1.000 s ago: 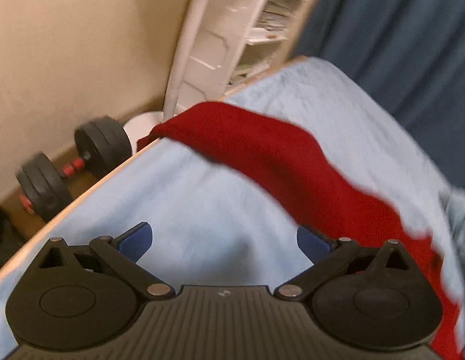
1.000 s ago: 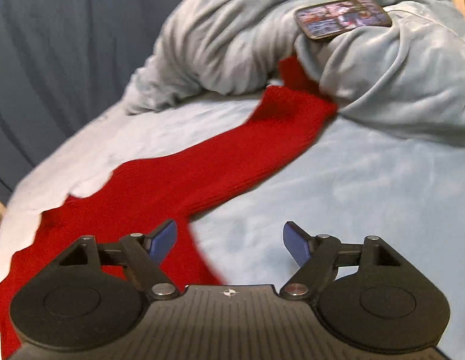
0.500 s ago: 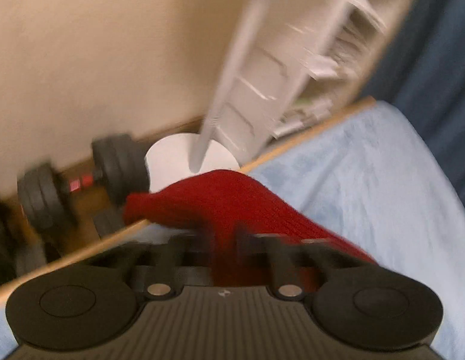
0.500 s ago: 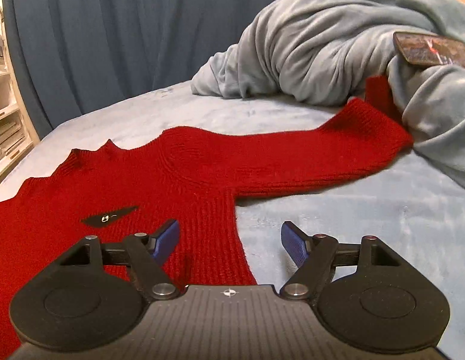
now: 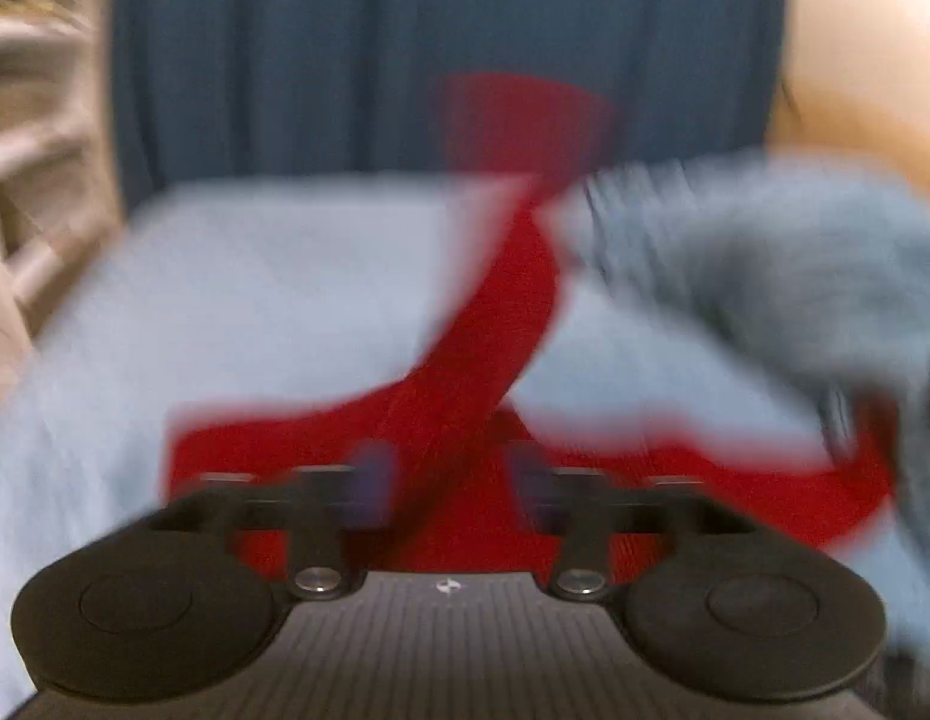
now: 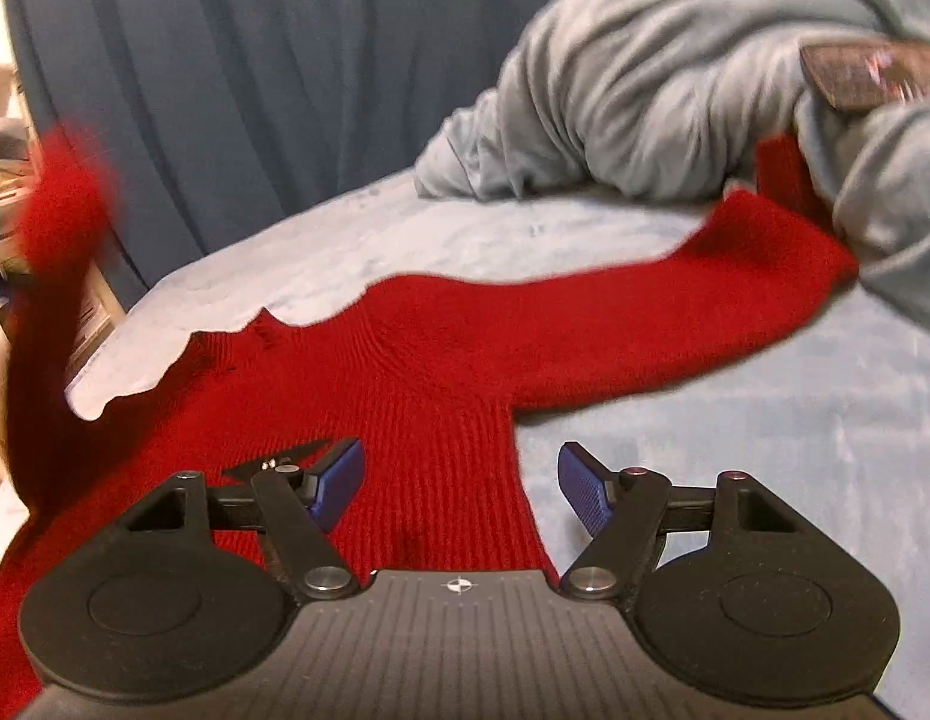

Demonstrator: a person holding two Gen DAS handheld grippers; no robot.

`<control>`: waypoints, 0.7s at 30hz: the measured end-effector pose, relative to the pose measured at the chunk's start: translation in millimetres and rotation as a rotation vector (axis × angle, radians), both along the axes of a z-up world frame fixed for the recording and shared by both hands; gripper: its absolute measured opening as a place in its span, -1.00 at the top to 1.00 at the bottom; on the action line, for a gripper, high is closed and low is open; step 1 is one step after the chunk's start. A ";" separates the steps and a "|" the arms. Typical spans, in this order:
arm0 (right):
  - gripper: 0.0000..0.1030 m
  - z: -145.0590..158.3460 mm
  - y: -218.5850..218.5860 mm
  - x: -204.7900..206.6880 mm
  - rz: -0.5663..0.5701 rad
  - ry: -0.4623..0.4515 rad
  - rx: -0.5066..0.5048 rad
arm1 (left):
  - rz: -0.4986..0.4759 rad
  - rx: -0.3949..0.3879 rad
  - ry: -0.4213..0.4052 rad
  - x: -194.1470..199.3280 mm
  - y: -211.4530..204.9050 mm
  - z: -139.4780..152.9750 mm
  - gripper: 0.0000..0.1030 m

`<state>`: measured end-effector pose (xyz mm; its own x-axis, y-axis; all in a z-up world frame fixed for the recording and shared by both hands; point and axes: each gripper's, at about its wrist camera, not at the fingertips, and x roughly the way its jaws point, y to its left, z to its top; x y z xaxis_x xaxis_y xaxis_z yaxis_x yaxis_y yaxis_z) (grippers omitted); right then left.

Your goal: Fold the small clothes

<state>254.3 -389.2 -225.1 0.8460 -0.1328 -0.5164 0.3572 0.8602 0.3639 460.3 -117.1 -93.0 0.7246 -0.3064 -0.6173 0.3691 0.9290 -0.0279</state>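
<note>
Nearest, the right gripper point(image 6: 459, 480) hangs low over the side edge of the red sweater point(image 6: 429, 372). Its fingers point(image 6: 339, 483) are fairly wide and have just narrowed a touch. Knit lies under the left one and bare bed point(image 6: 735, 450) under the right one, and nothing is pinched. A pinch here could pick up the bed cover along with the knit and wrinkle both.

The left gripper point(image 5: 450, 480) is badly blurred. Its fingers have just been opening and stand wide apart. The left sleeve point(image 5: 501, 312) runs up between them, with no pad seen pressing on it. Its cuff appears as a red smear point(image 6: 66, 198) in the air at the far left, so the sleeve looks loose. It may land twisted or bunched, or short of the body, and then need laying again.

The sweater's body lies flat on the bed, neckline away from the cameras. Its right sleeve point(image 6: 675, 312) reaches to the far right.

What stands in the way is farther off. A heaped grey-blue blanket point(image 6: 645, 78) sits on that sleeve's cuff point(image 6: 783, 168). Pulling the sleeve inward would probably drag the blanket, and the dark flat object point(image 6: 867, 75) on its crest could slide off.

Beyond are a blue curtain point(image 6: 225, 90) and, at far left, white shelves point(image 5: 27, 90), both well clear of the work.
</note>
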 end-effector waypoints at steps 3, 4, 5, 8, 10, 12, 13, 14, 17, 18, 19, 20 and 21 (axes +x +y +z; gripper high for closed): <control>-0.43 2.0 -10.9 -3.5 -0.023 -0.009 0.038 | 0.045 0.057 0.043 -25.4 19.9 -35.8 -0.92; -0.43 3.4 -14.6 -5.3 -0.033 -0.018 0.057 | 0.083 0.047 0.066 -22.7 36.4 -39.3 -0.92; -0.43 4.6 -17.9 -6.7 -0.042 -0.028 0.081 | 0.152 0.019 0.082 -13.4 59.8 -39.8 -0.94; -0.43 3.9 -20.7 -5.5 -0.057 -0.029 0.127 | 0.341 -0.049 0.083 29.4 112.2 -32.8 -0.95; -0.43 2.2 -18.0 -3.6 -0.051 -0.021 0.126 | 0.368 -0.079 0.146 71.2 129.9 -35.1 -0.96; -0.43 0.5 -14.9 -1.5 -0.044 -0.011 0.109 | 0.366 -0.066 0.224 107.1 133.2 -48.5 -0.96; -0.43 -0.8 -13.8 -0.6 -0.042 -0.007 0.102 | 0.372 -0.042 0.265 122.4 130.6 -58.4 -0.97; -0.43 -1.8 -13.4 0.1 -0.041 -0.003 0.098 | 0.375 -0.019 0.304 135.0 125.9 -67.3 -0.97; -0.43 -6.5 -12.4 3.5 -0.039 0.014 0.086 | 0.313 0.112 0.323 144.9 106.1 -102.3 0.67; -0.43 -7.4 -12.2 4.4 -0.036 0.017 0.082 | 0.316 0.119 0.302 139.3 104.6 -103.3 0.64; -0.43 -8.2 -11.9 4.9 -0.035 0.021 0.076 | 0.326 0.105 0.277 136.2 107.2 -101.4 0.65; -0.43 -8.3 -11.6 4.9 -0.036 0.023 0.073 | 0.341 0.093 0.267 138.3 113.5 -100.1 0.66; -0.43 -7.8 -11.7 4.4 -0.033 0.020 0.075 | 0.375 0.084 0.253 140.9 121.9 -98.3 0.69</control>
<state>258.7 -400.9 -232.9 0.8313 -0.1208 -0.5426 0.3927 0.8185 0.4195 601.2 4.8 -191.3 0.5993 0.0075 -0.8005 -0.0022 1.0000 0.0078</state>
